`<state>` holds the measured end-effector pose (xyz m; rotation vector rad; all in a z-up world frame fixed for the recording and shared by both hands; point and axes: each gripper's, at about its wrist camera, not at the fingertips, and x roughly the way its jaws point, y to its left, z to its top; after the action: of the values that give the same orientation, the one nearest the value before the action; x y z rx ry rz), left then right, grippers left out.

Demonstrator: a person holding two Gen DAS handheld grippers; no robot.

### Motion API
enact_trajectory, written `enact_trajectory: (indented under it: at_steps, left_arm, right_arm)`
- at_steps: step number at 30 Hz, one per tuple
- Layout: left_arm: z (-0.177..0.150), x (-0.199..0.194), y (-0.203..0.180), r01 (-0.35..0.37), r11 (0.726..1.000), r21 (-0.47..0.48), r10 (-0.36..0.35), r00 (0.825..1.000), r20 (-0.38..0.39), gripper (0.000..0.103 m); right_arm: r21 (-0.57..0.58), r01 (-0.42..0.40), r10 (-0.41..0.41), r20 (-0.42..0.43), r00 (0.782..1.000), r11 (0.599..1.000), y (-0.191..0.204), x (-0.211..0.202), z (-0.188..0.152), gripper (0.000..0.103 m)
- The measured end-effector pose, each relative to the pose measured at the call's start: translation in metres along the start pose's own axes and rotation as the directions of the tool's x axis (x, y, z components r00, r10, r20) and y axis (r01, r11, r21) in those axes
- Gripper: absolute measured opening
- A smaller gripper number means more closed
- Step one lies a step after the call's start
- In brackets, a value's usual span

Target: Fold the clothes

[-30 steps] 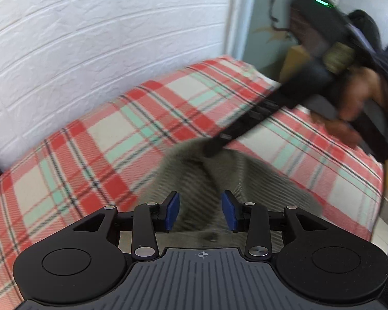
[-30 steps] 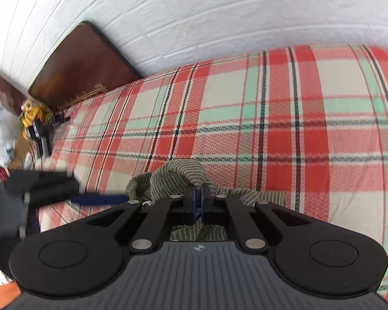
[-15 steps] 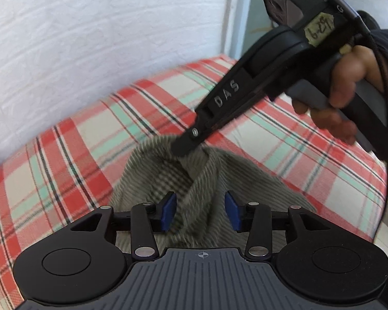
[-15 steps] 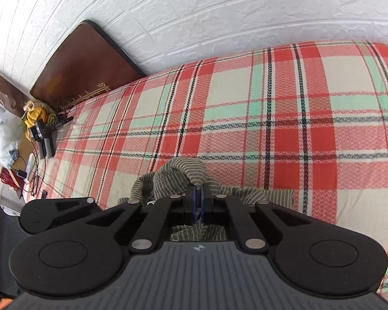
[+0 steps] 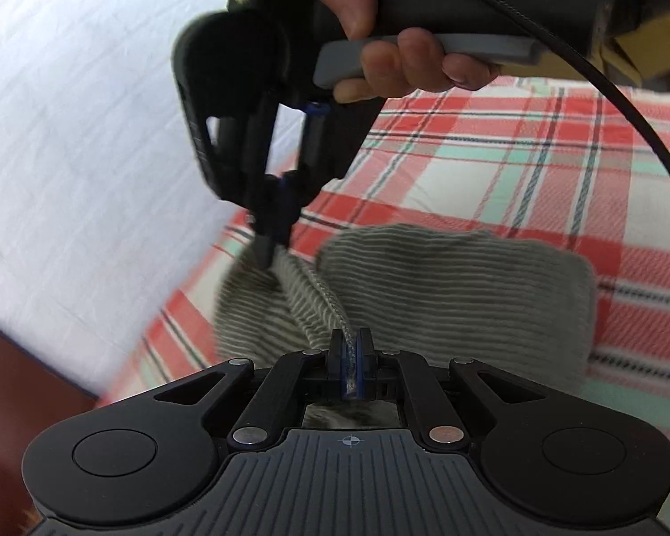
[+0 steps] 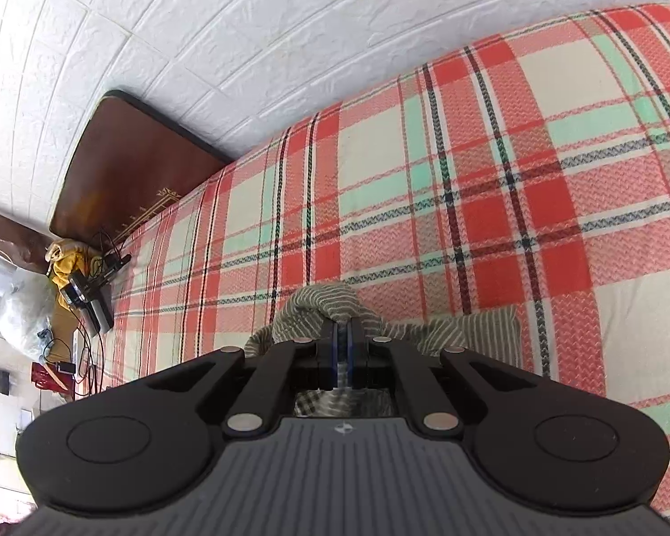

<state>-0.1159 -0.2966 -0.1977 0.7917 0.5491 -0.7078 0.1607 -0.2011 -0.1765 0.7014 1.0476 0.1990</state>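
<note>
My left tongs [image 5: 352, 353] were open over the striped grey-green garment [image 5: 446, 286] a second ago; now they're clamped on a raised ridge of it. My right tongs [image 6: 344, 341] haven't changed, closed on a bunched edge of the same cloth. It's stretched taut between both and otherwise lies on the plaid bed [image 6: 469, 205]. My hand [image 5: 397, 53] now fills the left view's top.

Each gripper, left gripper [image 5: 350, 348] and right gripper [image 6: 345, 335], has black linkage arms with silver pivot screws behind the jaws, blue pads, two round black discs and a ribbed grey deck; the right's grey handle trails a black cable [image 5: 603, 85]
</note>
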Motion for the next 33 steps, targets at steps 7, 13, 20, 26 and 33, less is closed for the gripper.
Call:
enact_trajectory:
  at_steps: [7, 13, 20, 26, 33]
  left_arm:
    - [0.004, -0.002, 0.039, 0.203, 0.919, -0.339, -0.208, 0.978, 0.025, 0.055]
    - [-0.009, -0.022, 0.083, 0.297, 0.793, -0.532, -0.309, 0.949, 0.069, 0.056]
    - [-0.016, 0.005, 0.135, 0.299, 0.620, -0.725, -0.356, 0.931, 0.079, 0.058]
    - [-0.024, 0.043, 0.128, 0.319, 0.568, -0.759, -0.448, 0.893, 0.041, 0.058]
    - [-0.020, 0.035, 0.109, 0.280, 0.674, -0.683, -0.367, 0.930, 0.019, 0.004]
  right_arm:
    - [-0.005, 0.005, -0.005, 0.004, 1.000, 1.000, -0.007, -0.001, -0.001, 0.004]
    - [0.008, -0.012, 0.012, 0.017, 1.000, 1.000, -0.015, -0.004, -0.001, 0.004]
    - [0.004, -0.052, 0.052, 0.027, 0.998, 0.999, -0.014, -0.006, -0.003, 0.004]
    - [0.002, -0.062, 0.062, 0.034, 0.997, 0.998, -0.013, -0.010, -0.005, 0.004]
    - [0.026, -0.042, 0.041, 0.055, 0.998, 0.999, -0.018, -0.009, -0.003, 0.004]
